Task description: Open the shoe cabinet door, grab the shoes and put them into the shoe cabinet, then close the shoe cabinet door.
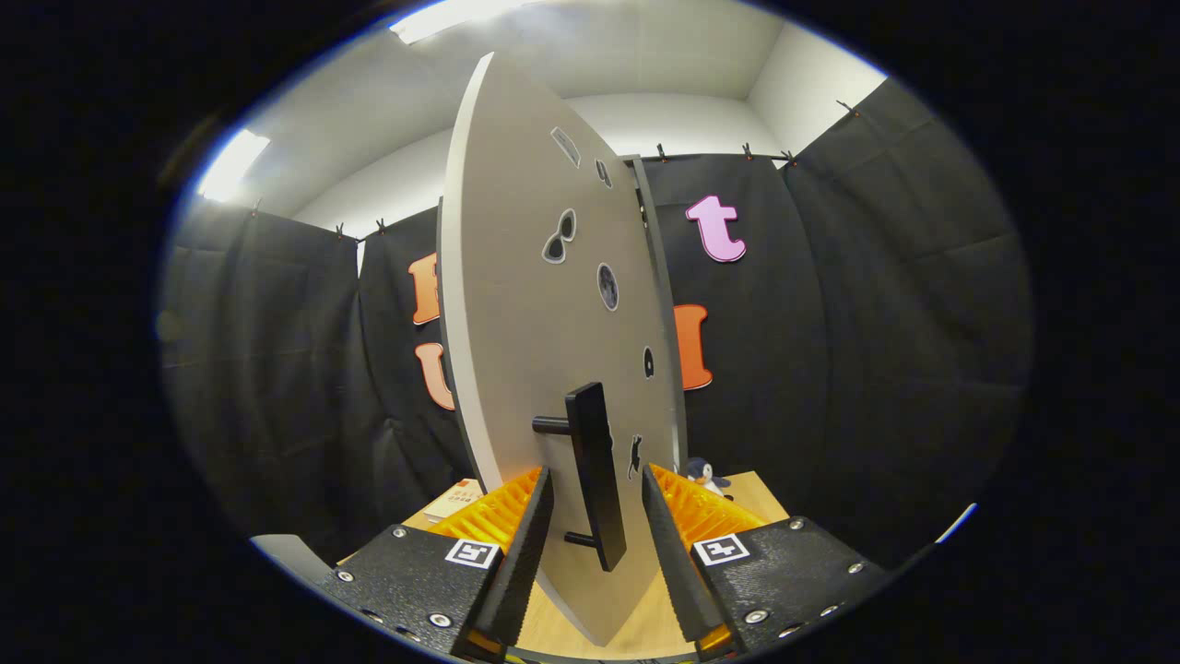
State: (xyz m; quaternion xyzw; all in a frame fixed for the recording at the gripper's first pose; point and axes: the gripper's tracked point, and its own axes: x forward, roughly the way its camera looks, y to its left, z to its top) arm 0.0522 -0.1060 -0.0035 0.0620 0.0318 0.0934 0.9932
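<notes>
Here, gripper view. Item one: shoe cabinet door (525, 304), a pale flat panel carrying small dark stickers, standing upright and seen nearly edge-on, its free edge towards the camera and its hinged side away beyond. Long axis vertical. Item two: door handle (593, 475), a dark bar on two short posts, its long axis also upright, parallel to the door's edge. It sat between the fingers of the claw (597, 516), which stood apart, neither finger visibly pressing on it. Item three: bench (756, 489), wooden, below, with a small penguin figure (705, 472) by the door's far side.

Judgement: the door-swing step was in hand. Done well, the claw would close squarely across the bar, mid-length, then follow the hinge arc, not pull straight.
</notes>
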